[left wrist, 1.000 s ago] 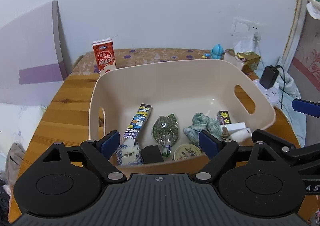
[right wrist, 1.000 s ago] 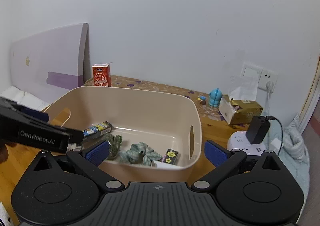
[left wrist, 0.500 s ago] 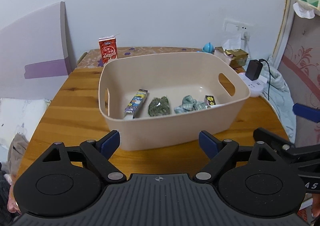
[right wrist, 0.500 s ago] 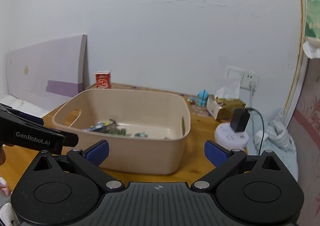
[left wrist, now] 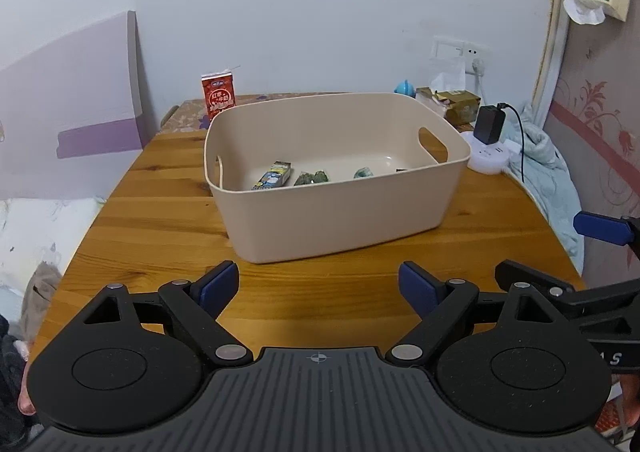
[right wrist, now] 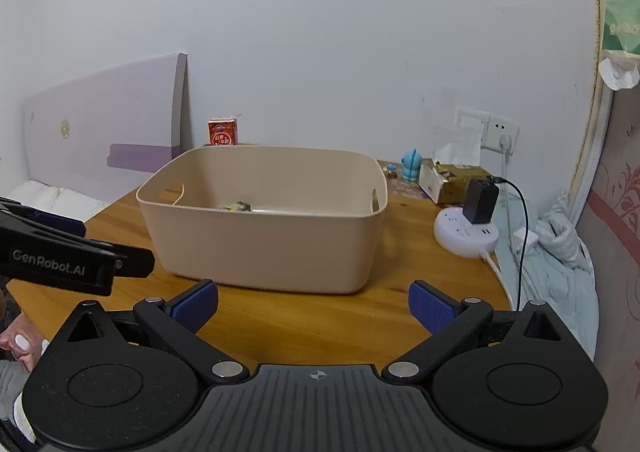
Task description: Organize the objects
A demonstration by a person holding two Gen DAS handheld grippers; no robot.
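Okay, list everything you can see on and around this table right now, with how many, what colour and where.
storage bin: one, beige, middle of the table
small packets: several, mixed colours, on the bin floor
drink carton: one, red, behind the bin's far left corner
toy figure: one, blue, at the back by the wall
cardboard box: one, gold and white, right of the toy
power strip: one, round, white, right table edge, with a black adapter plugged in
table: one, wooden
board: one, pale lilac, leaning on the wall at left
left gripper: black, blue fingers, open, empty, short of the bin
right gripper: same, open, empty
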